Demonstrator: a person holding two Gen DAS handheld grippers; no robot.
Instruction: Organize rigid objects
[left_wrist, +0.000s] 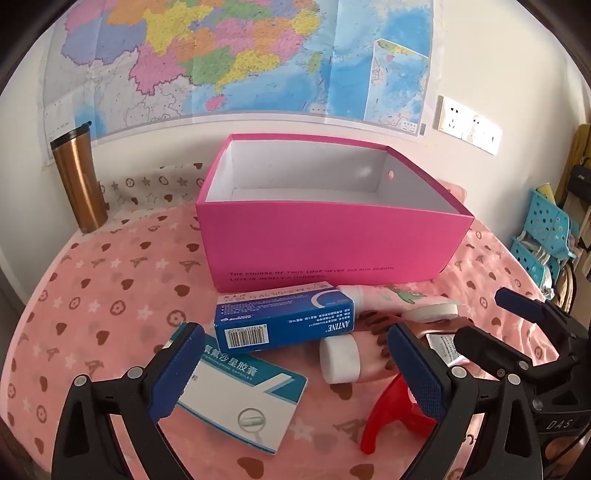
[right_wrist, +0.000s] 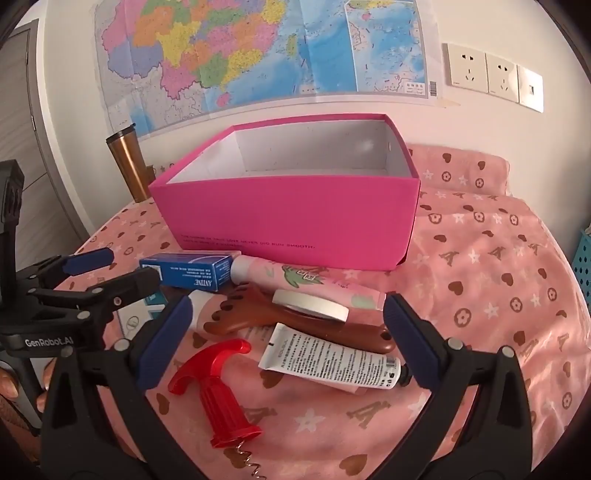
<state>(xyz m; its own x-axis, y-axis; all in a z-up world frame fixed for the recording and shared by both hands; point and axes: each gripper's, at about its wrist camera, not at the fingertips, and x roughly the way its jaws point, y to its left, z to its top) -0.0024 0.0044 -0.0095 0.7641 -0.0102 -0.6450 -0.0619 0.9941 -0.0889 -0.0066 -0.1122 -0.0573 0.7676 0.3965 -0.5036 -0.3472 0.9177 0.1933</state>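
An open pink box (left_wrist: 332, 240) (right_wrist: 288, 218) with a bare white inside stands on the pink patterned cloth. In front of it lie a blue medicine box (left_wrist: 284, 321) (right_wrist: 192, 271), a white-and-teal medicine box (left_wrist: 240, 398), a pink tube (right_wrist: 295, 277), a brown wooden massager (right_wrist: 258, 321), a white tube (right_wrist: 332, 360) and a red-handled corkscrew (left_wrist: 391, 413) (right_wrist: 218, 384). My left gripper (left_wrist: 295, 332) (right_wrist: 118, 269) hovers open above the two medicine boxes. Over the corkscrew and white tube, my right gripper (right_wrist: 288, 306) (left_wrist: 491, 321) hangs open and holds nothing.
A copper tumbler (left_wrist: 79, 177) (right_wrist: 127, 166) stands at the back left by the wall. A map and wall sockets (right_wrist: 491, 74) hang behind the box. Blue perforated baskets (left_wrist: 543, 229) sit off to the right. The cloth (right_wrist: 480, 258) right of the box is bare.
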